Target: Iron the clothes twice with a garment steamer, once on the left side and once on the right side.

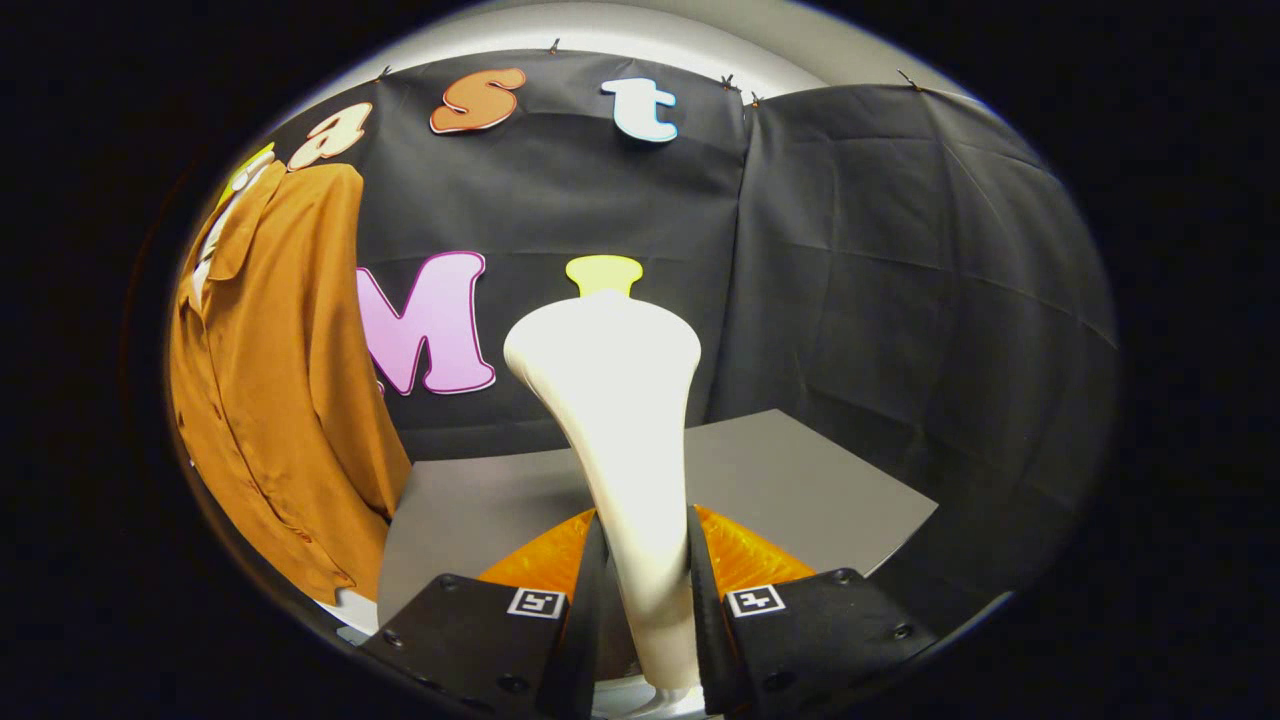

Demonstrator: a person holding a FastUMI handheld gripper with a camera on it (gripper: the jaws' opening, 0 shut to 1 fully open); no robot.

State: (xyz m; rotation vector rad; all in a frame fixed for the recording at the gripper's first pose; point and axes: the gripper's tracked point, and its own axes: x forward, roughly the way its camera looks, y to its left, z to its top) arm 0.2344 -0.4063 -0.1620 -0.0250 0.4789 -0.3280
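I have the tongs (640,590) pinching the steamer (615,400) by its narrow handle, both fingers pressed against its sides, so the wide head stands up ahead of them and I can aim it. The grip sits low on the neck, probably for steadier steering. The orange shirt (270,390) hangs against the booth wall well off to the left of the steamer, apart from it, its front free for the passes. The grey counter (800,480) lies beyond the fingers. By my reckoning neither side has been steamed yet.
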